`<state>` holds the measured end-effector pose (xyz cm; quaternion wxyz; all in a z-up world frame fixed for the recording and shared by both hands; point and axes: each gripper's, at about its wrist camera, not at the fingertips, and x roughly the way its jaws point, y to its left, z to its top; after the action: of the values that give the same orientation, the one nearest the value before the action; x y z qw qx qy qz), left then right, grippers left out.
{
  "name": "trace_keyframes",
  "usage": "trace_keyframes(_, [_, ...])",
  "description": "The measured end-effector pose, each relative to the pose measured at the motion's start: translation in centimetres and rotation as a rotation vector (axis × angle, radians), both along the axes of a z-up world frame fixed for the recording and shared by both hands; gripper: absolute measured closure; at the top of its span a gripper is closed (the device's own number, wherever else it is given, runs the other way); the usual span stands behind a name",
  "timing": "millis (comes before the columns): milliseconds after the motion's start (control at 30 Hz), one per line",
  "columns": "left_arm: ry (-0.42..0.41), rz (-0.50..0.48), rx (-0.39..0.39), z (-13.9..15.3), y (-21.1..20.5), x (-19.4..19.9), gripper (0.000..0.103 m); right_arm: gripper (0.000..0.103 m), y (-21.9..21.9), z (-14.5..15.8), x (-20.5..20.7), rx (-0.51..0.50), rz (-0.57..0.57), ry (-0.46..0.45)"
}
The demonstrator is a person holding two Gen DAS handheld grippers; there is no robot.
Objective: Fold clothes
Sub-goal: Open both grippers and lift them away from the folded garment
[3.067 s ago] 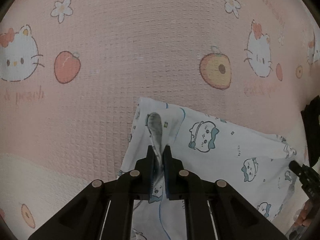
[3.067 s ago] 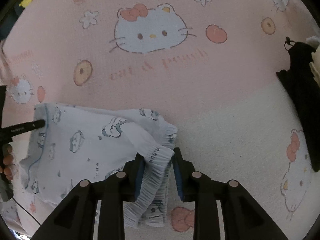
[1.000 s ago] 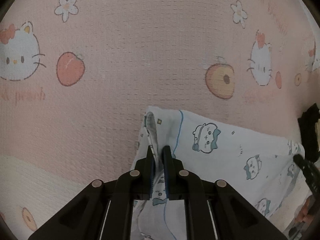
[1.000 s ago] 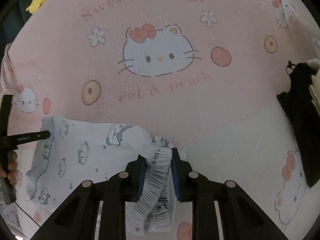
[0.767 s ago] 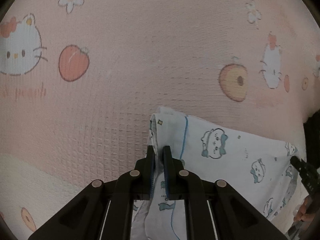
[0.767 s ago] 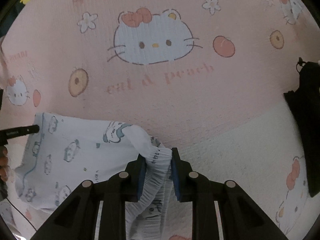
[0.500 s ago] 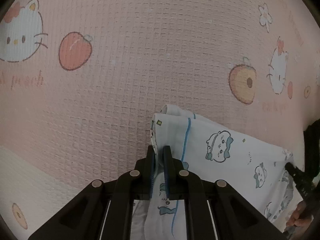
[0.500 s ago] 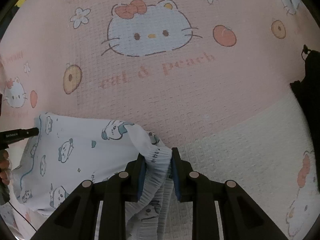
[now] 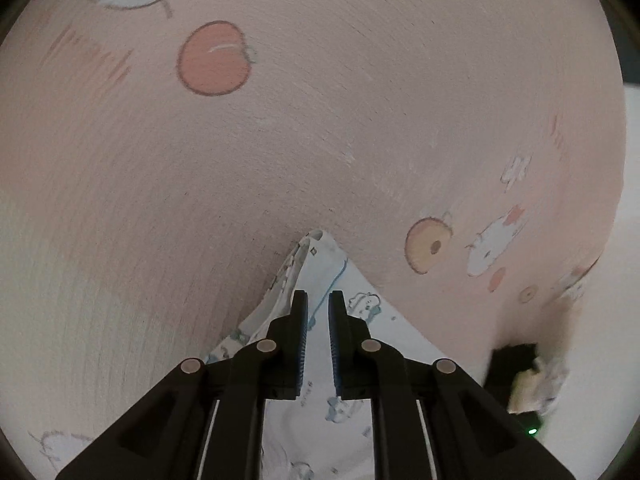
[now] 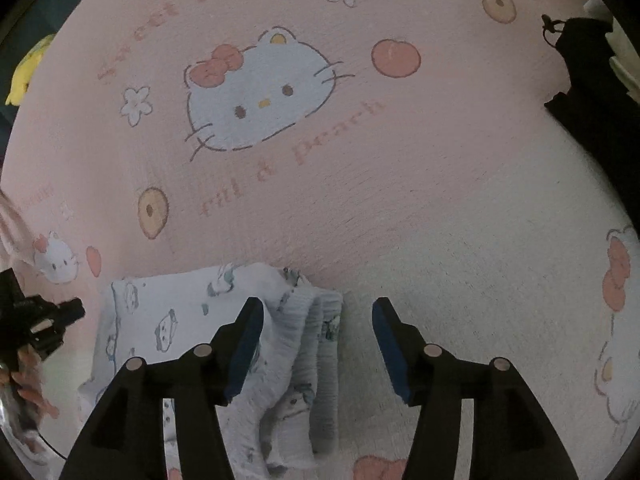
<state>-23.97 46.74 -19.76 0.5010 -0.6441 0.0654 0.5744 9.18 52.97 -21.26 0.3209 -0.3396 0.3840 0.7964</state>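
Both grippers stand released over the printed garment, which lies on the pink blanket. Right gripper gapes wide above the ruffled waistband; left gripper shows a narrow gap over the garment's corner.

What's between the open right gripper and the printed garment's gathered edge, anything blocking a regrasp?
Nothing visible. The right gripper is open straddling the printed garment, whose gathered edge lies between its fingers on the pink blanket.

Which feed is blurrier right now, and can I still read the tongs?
Left wrist view: heavy motion smear across the pink blanket, but the left tongs stay sharp, slightly parted over the printed garment. Right wrist view: mostly crisp, right tongs clearly wide open; only the left edge blurs.
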Motion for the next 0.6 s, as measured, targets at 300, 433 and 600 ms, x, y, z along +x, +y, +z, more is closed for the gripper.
trace_keyframes(300, [-0.182,0.038,0.02,0.2,-4.6,0.7,0.094,0.047,-2.0,0.5,0.1,0.001,0.049,0.009])
trace_keyframes(433, [-0.135,0.189,0.062,-1.7,-7.3,0.6,0.094,0.047,-2.9,0.7,0.0,0.009,0.064,-0.002])
trace_keyframes(600, [-0.093,0.235,0.14,-0.7,-10.8,2.0,0.094,0.047,-3.6,0.3,0.4,-0.006,0.065,-0.01])
